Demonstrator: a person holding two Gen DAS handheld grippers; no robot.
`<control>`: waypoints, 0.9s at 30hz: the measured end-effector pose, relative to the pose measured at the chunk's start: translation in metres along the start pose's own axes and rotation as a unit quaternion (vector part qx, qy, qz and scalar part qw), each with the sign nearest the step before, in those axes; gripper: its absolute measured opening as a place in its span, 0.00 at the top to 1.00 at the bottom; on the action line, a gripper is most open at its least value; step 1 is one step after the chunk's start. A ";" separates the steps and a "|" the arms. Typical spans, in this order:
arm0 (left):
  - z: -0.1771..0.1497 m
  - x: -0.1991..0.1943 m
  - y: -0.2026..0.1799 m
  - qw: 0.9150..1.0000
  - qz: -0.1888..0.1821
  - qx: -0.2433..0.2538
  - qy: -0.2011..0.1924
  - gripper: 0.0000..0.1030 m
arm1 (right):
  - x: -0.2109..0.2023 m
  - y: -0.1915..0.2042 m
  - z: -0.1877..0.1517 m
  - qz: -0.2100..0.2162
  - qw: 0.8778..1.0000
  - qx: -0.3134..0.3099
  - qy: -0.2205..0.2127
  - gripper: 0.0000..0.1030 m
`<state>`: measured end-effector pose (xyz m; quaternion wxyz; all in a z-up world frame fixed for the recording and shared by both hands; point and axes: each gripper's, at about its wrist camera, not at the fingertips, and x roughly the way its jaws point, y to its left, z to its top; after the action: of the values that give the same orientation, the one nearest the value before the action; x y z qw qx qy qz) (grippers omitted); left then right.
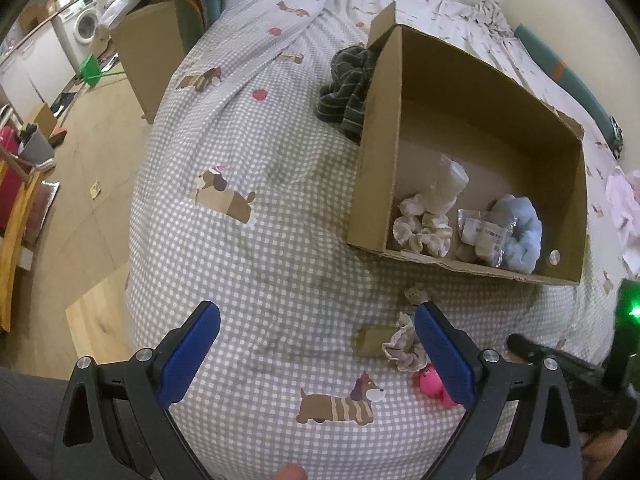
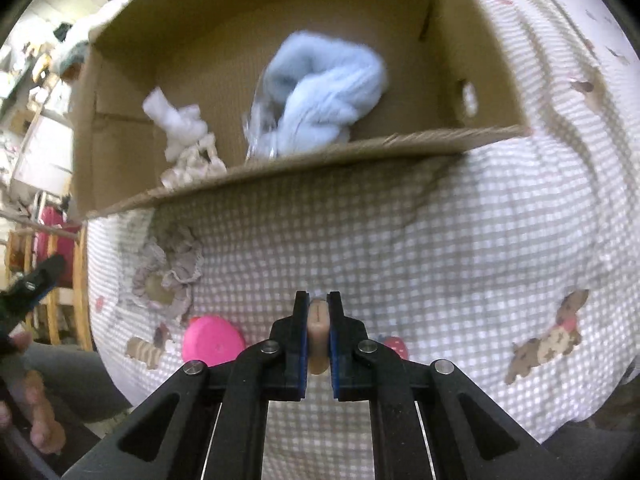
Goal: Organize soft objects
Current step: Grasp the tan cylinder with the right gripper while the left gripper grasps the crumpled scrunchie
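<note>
A: Soft objects first. Where are they?

B: From my left wrist view, the cardboard box (image 1: 472,152) on the bed (image 1: 260,264) fills the upper right of the frame. A cream scrunchie (image 1: 424,229) and a blue fluffy piece (image 1: 520,232) lie at its near wall. A grey ruffled scrunchie (image 1: 400,346) and a pink toy (image 1: 434,387) sit on the bed, lower right.

A: And your hand-held grippers?

B: My left hand-held gripper (image 1: 316,352) is released, jaws wide apart, nothing between them. My right hand-held gripper (image 2: 318,332), bottom centre of its view, is clenched on a small beige soft piece (image 2: 319,330).
</note>
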<state>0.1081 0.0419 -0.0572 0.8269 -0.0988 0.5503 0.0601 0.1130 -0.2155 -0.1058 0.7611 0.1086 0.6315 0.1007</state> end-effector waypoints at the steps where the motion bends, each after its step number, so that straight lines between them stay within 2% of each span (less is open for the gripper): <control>1: 0.000 0.001 -0.002 1.000 -0.002 0.003 0.001 0.05 | -0.006 -0.003 -0.001 0.007 1.000 0.006 -0.008 0.90; 5: -0.002 0.008 -0.011 0.999 -0.027 0.014 0.015 0.08 | -0.026 -0.007 -0.008 0.033 0.999 0.016 -0.031 0.90; 9: -0.001 0.023 -0.024 0.997 -0.055 0.024 0.043 0.26 | -0.032 -0.012 -0.006 0.045 0.998 0.017 -0.037 0.90; 12: -0.002 0.036 -0.037 0.995 -0.075 0.031 0.065 0.34 | -0.032 -0.013 -0.002 0.048 0.998 0.015 -0.041 0.90; 17: -0.001 0.056 -0.056 0.992 -0.073 0.053 0.083 0.46 | -0.039 -0.020 0.000 0.050 0.998 0.016 -0.042 0.90; 19: -0.002 0.065 -0.062 0.991 -0.066 0.066 0.092 0.54 | -0.039 -0.020 0.000 0.049 0.998 0.016 -0.041 0.90; 21: -0.004 0.071 -0.066 0.989 -0.068 0.079 0.100 0.80 | -0.036 -0.017 0.000 0.048 0.998 0.015 -0.041 0.90; 23: -0.006 0.071 -0.068 0.988 -0.079 0.082 0.105 0.91 | -0.035 -0.017 -0.001 0.048 0.998 0.015 -0.041 0.90; 27: -0.011 0.044 -0.073 0.986 -0.122 0.088 0.073 0.93 | -0.035 -0.017 -0.001 0.049 0.998 0.014 -0.042 0.90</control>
<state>0.1308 -0.0321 -0.0948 0.7908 -0.0966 0.5966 -0.0971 0.1055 -0.2418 -0.0785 0.7795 0.1537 0.5944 0.1244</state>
